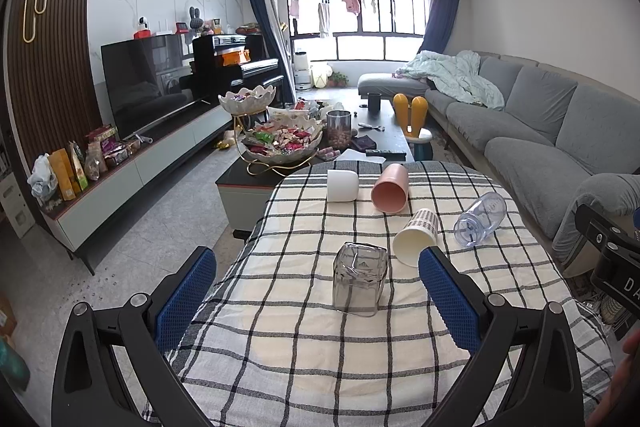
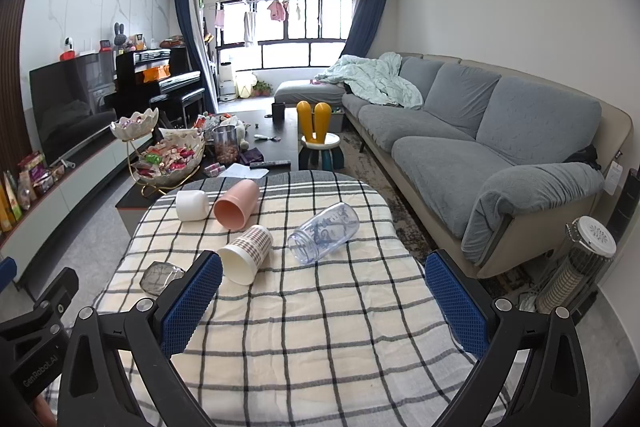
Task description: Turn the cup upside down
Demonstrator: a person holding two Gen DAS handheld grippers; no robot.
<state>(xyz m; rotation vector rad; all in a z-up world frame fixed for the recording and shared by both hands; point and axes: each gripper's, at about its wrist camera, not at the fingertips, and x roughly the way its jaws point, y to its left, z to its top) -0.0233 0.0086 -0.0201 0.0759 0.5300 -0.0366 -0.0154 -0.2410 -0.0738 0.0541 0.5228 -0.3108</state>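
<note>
A bench draped in a cream cloth with dark checks (image 1: 304, 347) carries 5 drinking vessels. Nearest the left gripper (image 1: 318, 287) stands a smoky grey transparent square-sided cup (image 1: 360, 279), mouth down on the cloth, base up; it sits between the 2 blue-padded fingers (image 1: 186, 295) without touching either. The jaws of the left gripper are spread wide and hold nothing.

Just beyond the grey cup, a cream paper cup with a brown plaid band (image 1: 416, 237) lies on its side, its open mouth turned toward the cameras. To its right, a clear plastic bottle with blue print (image 1: 480, 219) also lies on its side. Farther back, a pink plastic cup (image 1: 390, 188) lies tipped over with its mouth toward the viewer, and a white matte cup (image 1: 342, 185) lies on its side just to its left, the 2 near each other but apart.

From the right wrist view, the right gripper (image 2: 324, 291) hovers over the bench with its jaws likewise spread wide and empty. Its left blue pad (image 2: 192, 303) partly hides the grey cup (image 2: 160, 277), and the plaid paper cup (image 2: 246, 253) lies just beyond that pad. The clear bottle (image 2: 324, 231) rests between the fingers in this view, farther out on the cloth.

A grey sectional sofa (image 2: 480, 131) runs along the right wall.
</note>
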